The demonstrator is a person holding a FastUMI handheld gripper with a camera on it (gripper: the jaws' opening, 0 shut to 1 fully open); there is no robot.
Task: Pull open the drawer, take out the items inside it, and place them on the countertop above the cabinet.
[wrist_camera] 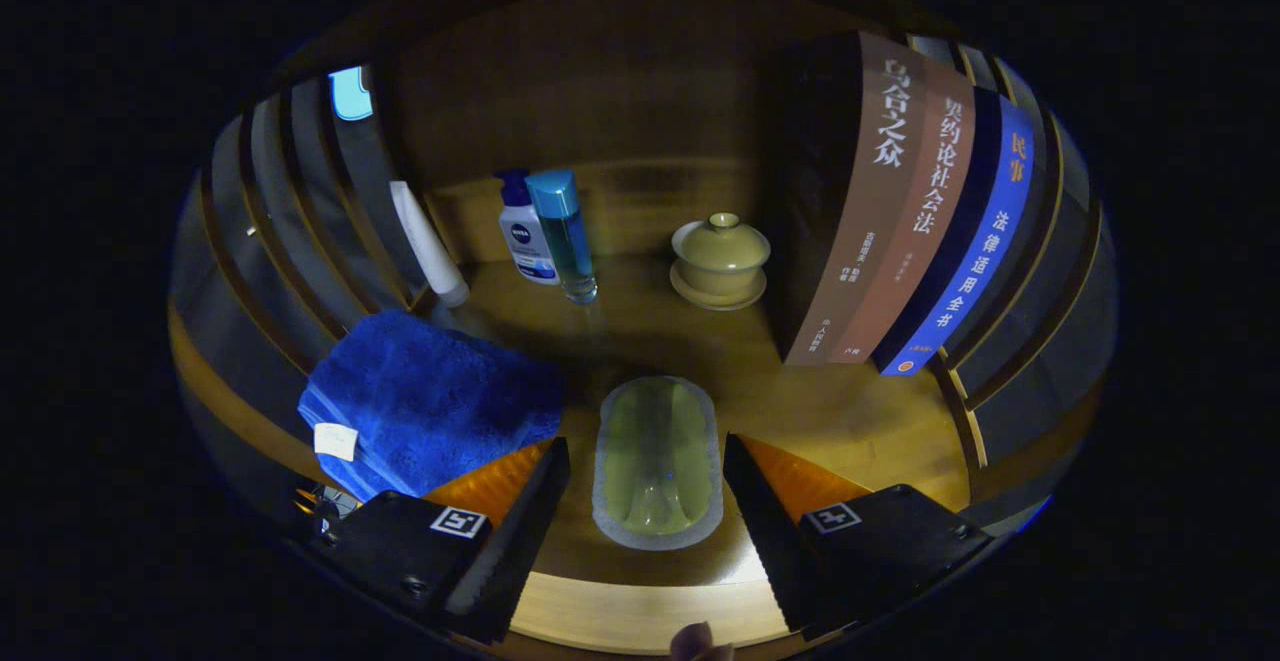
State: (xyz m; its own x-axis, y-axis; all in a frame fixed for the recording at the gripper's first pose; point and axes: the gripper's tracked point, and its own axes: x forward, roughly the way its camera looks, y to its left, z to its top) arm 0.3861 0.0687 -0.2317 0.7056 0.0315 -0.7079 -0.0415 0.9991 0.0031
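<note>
— Where's the item?
— Oblong yellow-green dish with a pale grey rim (pixel 657 461), flat on the wooden table (pixel 850 421), between the gripper (pixel 647 501) jaws.
— Gripped?
— No. Spread wide, clear of both sides, holding nothing.
— Around the dish?
— Folded blue towel (pixel 430 401) just left. Beyond: two blue bottles (pixel 548 231), a lidded yellowish ceramic cup on its saucer (pixel 720 259). Upright books (pixel 900 211) beyond right.

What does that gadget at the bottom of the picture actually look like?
The hand-held gripper has two wedge-shaped fingers with saw-toothed inner edges, each on a boxy black block with screws. Each block carries a small square black-and-white marker. Orange panels show behind the fingers.
</note>
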